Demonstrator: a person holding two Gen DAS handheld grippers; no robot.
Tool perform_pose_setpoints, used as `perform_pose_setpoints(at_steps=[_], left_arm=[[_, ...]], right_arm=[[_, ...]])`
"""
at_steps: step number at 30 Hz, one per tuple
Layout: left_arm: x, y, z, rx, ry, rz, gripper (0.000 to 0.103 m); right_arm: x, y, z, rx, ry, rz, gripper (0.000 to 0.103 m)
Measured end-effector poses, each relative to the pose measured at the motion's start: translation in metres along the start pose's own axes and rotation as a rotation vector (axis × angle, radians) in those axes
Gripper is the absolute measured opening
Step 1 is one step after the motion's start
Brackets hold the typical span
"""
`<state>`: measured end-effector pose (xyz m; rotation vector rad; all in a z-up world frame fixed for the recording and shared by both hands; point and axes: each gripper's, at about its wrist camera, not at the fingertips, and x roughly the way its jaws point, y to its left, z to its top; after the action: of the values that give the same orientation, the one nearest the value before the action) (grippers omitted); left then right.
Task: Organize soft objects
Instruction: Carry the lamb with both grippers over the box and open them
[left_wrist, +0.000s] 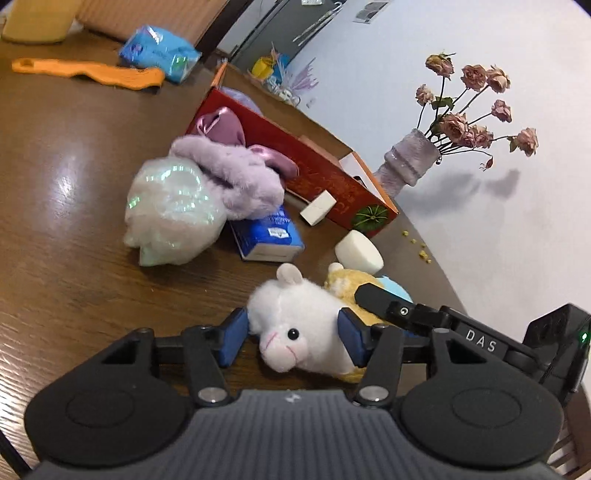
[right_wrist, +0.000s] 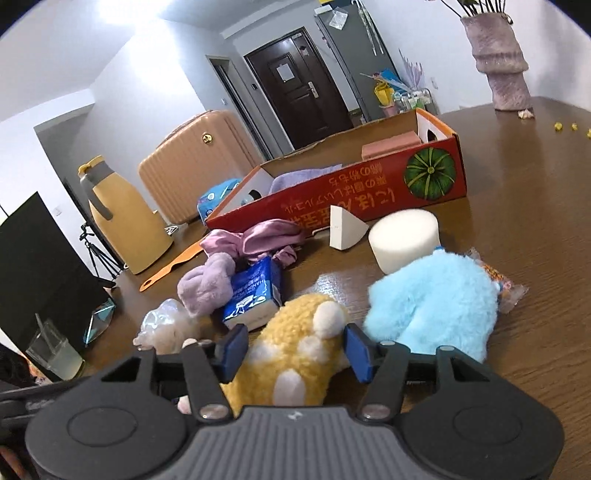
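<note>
My left gripper (left_wrist: 291, 338) is shut on a white plush animal (left_wrist: 295, 317), its blue pads pressed on both sides of the head, at table level. My right gripper (right_wrist: 295, 352) is shut on a yellow plush with white spots (right_wrist: 291, 354); this plush also shows in the left wrist view (left_wrist: 343, 284) behind the white one. A light blue plush (right_wrist: 432, 299) lies just right of the yellow one. The red cardboard box (right_wrist: 343, 195) lies open beyond, with a purple cloth (right_wrist: 299, 175) and a pink block (right_wrist: 391, 146) inside.
On the brown table (left_wrist: 74, 177) lie a purple furry plush (left_wrist: 229, 173), a pink satin cloth (right_wrist: 255, 236), a shiny wrapped white bundle (left_wrist: 173, 210), a blue tissue pack (right_wrist: 255, 299), a white foam cylinder (right_wrist: 404, 238), a white wedge (right_wrist: 345, 229) and an orange spatula (left_wrist: 88, 72). A vase (left_wrist: 406, 162) stands at the far edge.
</note>
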<state>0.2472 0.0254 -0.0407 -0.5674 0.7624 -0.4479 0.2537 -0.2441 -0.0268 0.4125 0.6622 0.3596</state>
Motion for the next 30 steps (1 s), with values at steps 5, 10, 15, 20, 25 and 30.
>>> perform_pose_setpoints(at_steps=[5, 10, 15, 20, 25, 30], left_arm=[[0.0, -0.013, -0.001, 0.028, -0.006, 0.01, 0.047], [-0.005, -0.041, 0.022, 0.076, -0.065, -0.02, 0.044], [0.03, -0.084, 0.082, 0.16, -0.133, -0.067, 0.044], [0.108, -0.103, 0.149, 0.118, -0.111, -0.085, 0.043], [0.184, -0.097, 0.172, 0.093, -0.043, 0.004, 0.043], [0.221, -0.093, 0.166, 0.157, 0.017, 0.092, 0.043]], right_arm=[[0.0, 0.0, 0.001, -0.013, -0.004, -0.003, 0.048], [-0.017, 0.004, 0.02, -0.027, -0.082, -0.005, 0.043], [-0.023, -0.001, 0.091, -0.104, -0.203, -0.007, 0.043], [0.024, -0.032, 0.184, -0.146, -0.206, -0.071, 0.043], [0.091, -0.069, 0.228, -0.146, -0.098, -0.122, 0.043], [0.142, -0.089, 0.229, -0.179, 0.017, -0.215, 0.045]])
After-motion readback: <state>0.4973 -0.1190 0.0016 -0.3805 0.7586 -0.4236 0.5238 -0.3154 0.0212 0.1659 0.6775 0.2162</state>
